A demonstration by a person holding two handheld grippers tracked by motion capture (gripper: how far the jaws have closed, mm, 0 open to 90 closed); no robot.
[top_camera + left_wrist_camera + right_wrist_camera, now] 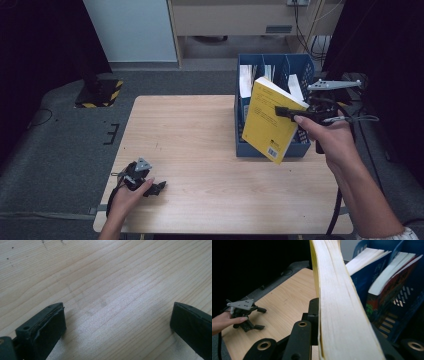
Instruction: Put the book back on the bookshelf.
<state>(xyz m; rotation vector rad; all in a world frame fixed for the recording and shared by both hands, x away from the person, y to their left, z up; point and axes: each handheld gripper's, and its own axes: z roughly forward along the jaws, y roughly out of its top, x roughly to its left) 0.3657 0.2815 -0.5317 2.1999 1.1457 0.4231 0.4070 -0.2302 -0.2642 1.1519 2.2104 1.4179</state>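
Observation:
A thick yellow book [268, 121] hangs tilted in the air in front of the blue file rack [243, 148], with my right gripper [286, 112] shut on its page edge. In the right gripper view the book's cream page block [337, 305] runs up the middle, a black jaw pressed against each side. My left gripper [156, 189] rests on the wooden table [190, 135] near its front left corner, held by a hand. In the left gripper view its two black jaws stand wide apart over bare wood [112, 305], with nothing between them.
The blue file rack stands at the table's right back part and holds several upright books [387, 282] in its slots. A dark floor surrounds the table, with a black and yellow striped base [102, 93] at the back left. Cables trail from both grippers.

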